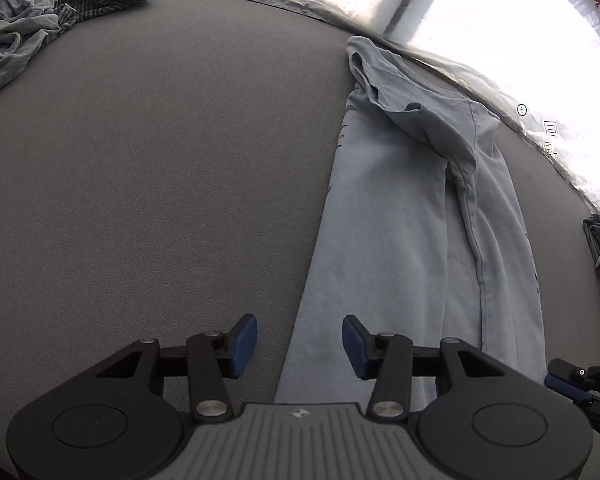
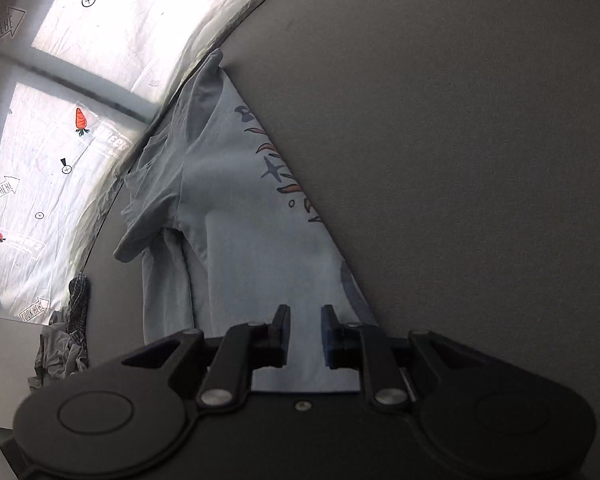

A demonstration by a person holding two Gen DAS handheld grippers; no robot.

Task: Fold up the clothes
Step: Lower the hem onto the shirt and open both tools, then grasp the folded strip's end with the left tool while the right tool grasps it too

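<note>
The grey worktop [image 1: 160, 180] is spreading wide ahead of both grippers. A pale blue T-shirt [image 1: 400, 220], folded lengthwise, is lying on it, stretching away from the jaws. The left gripper [image 1: 299, 346] is hanging over the shirt's left edge, jaws parted and empty. The right gripper [image 2: 305, 334] is hovering above the hem, jaws narrowly apart, gripping nothing.

A dark grey tabletop [image 1: 160, 168] with a fine felt-like surface fills most of both views. A light blue T-shirt [image 1: 404, 216] lies flat on it, folded lengthwise into a long strip, with one sleeve turned over on top; its collar end reaches the far edge. In the upper left of the left wrist view a heap of grey and striped clothes [image 1: 32, 12] lies on the tabletop. More crumpled dark clothes [image 2: 68, 340] lie at the lower left of the right wrist view.
</note>
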